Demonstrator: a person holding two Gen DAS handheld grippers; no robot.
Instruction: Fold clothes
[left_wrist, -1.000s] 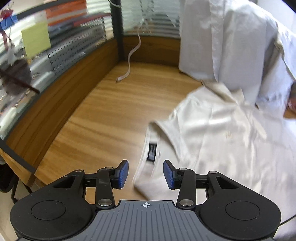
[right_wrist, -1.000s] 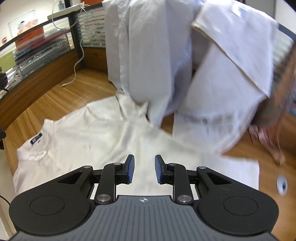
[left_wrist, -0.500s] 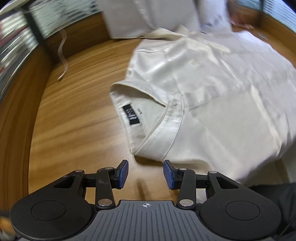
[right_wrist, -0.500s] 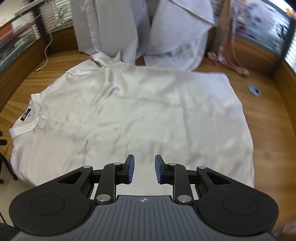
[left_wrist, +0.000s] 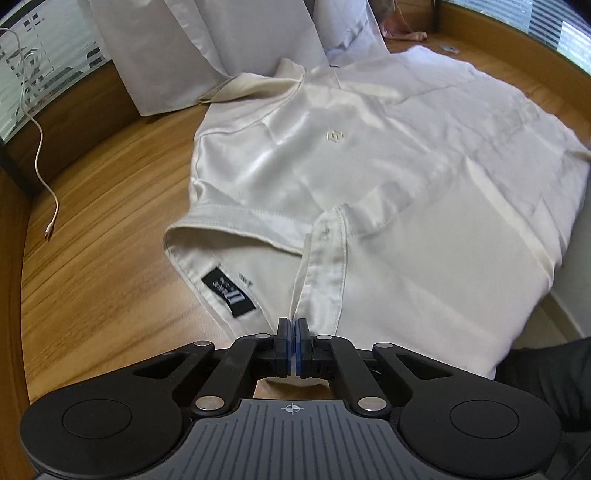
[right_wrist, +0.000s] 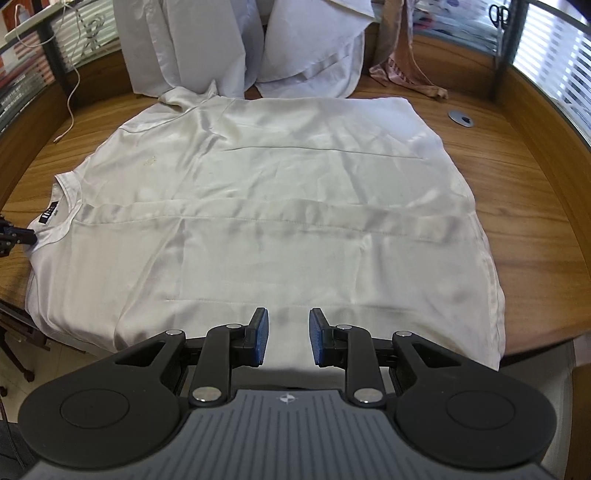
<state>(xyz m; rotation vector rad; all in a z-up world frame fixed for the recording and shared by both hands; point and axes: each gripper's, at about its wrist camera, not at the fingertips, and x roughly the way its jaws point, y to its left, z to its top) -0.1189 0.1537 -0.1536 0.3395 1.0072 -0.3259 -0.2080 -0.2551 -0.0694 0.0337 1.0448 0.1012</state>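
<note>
A cream satin shirt (right_wrist: 280, 206) lies spread flat on the wooden table (right_wrist: 517, 192), its collar with a black label (left_wrist: 229, 291) toward the left and its hem to the right. In the left wrist view the same shirt (left_wrist: 369, 166) fills the middle, and my left gripper (left_wrist: 293, 345) is shut on the edge of its collar placket. Seen from the right wrist, my left gripper's tip (right_wrist: 18, 234) touches the collar. My right gripper (right_wrist: 284, 341) stands open over the near side edge of the shirt, with only cloth below its fingers.
Pale garments (right_wrist: 207, 44) hang at the back of the table, with a pinkish cloth (right_wrist: 402, 66) beside them. A white cable (left_wrist: 44, 177) trails over the left of the table. A round metal grommet (right_wrist: 460, 118) sits at the right. A dark sleeve (left_wrist: 546, 373) shows at the right edge.
My left gripper has moved in on the collar and shut on it; it was open before. My right gripper has come nearer the shirt's near edge and opened a little wider.
</note>
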